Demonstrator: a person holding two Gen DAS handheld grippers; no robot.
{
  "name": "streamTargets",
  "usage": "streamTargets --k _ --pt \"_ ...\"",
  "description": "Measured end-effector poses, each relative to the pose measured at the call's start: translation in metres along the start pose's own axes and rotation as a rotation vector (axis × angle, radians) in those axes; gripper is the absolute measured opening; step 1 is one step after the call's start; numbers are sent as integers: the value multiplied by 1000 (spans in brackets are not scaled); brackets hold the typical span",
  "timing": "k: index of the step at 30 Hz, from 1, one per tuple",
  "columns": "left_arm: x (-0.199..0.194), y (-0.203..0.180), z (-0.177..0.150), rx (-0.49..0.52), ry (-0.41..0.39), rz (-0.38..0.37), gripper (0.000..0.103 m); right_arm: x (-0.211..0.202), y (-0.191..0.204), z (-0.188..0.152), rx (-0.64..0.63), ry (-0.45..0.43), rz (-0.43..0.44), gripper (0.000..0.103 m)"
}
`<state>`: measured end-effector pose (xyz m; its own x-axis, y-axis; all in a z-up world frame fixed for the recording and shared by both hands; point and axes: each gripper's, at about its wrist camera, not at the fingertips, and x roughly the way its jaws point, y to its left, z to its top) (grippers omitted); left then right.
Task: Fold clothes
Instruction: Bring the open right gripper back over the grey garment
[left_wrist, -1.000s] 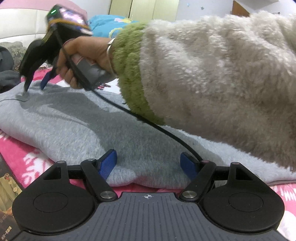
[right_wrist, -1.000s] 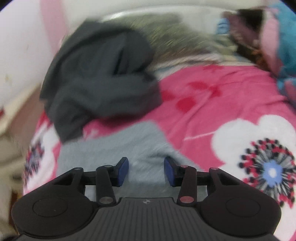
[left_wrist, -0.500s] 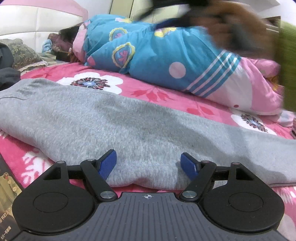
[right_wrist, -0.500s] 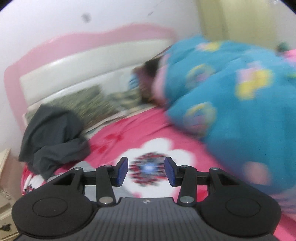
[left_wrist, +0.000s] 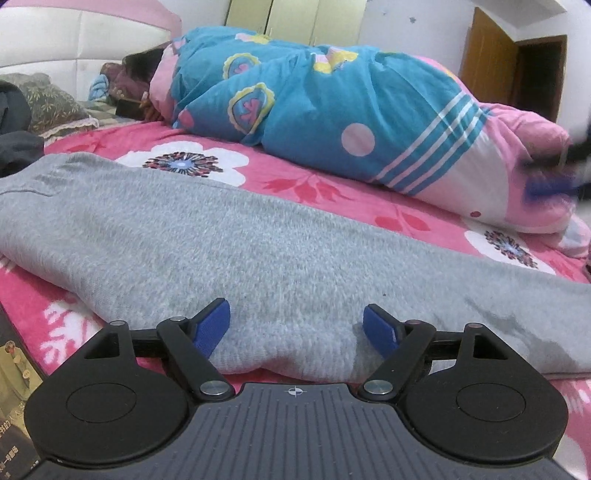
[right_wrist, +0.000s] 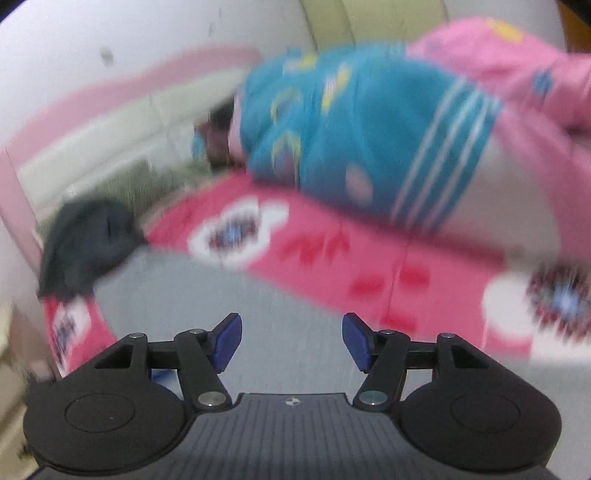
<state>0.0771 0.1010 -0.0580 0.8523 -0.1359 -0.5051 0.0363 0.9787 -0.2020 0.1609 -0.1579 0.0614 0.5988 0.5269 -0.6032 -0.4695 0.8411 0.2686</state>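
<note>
Grey fleece garment (left_wrist: 236, 236) lying flat and lengthwise across the pink floral bedsheet (left_wrist: 332, 192), one end at the far left beside a dark garment (left_wrist: 14, 147), the other running off to the right. Left gripper (left_wrist: 297, 326): held low and level at the near edge of the grey garment, jaws spread wide, blue pads (left_wrist: 212, 326) on either side of a raised bulge of the fabric's edge; whether the pads touch the cloth cannot be told, and nothing is clamped. Behind the garment, a blue and pink patterned quilt (left_wrist: 332, 110) lies along the bed, with a dark-haired head partly visible at its left end. At the far right edge of the left wrist view, a blurred blue and black form appears, too smeared to identify with certainty. Right gripper (right_wrist: 291, 339): raised above the grey garment (right_wrist: 221, 295) and angled down toward it, jaws likewise wide apart and empty; the fabric lies beneath and ahead of the pads (right_wrist: 229, 341), clear of them. This view is heavily motion-blurred.
</note>
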Motion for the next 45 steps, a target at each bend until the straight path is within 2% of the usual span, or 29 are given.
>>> streamTargets --k 4,6,9,13,19,28,33,45 --pt "0 1 0 -6 2 -6 80 49 13 -38 27 51 -24 62" --pt "0 1 0 -5 2 -10 80 68 23 -47 -19 48 -97 62" --pt "0 2 0 -2 3 -14 80 86 28 -63 -77 61 -214 62" --pt "1 1 1 3 8 -13 82 82 35 -83 -135 29 -252 63" --pt "2 -3 0 21 12 -3 84 65 37 -90 -137 12 -276 67" --pt "4 -8 2 37 24 13 87 40 41 -100 -141 -15 -311 67" --pt "5 -11 2 48 30 17 91 51 33 -102 -119 -26 -311 68" --pt "9 -18 2 73 37 34 98 62 28 -109 -100 -54 -306 84"
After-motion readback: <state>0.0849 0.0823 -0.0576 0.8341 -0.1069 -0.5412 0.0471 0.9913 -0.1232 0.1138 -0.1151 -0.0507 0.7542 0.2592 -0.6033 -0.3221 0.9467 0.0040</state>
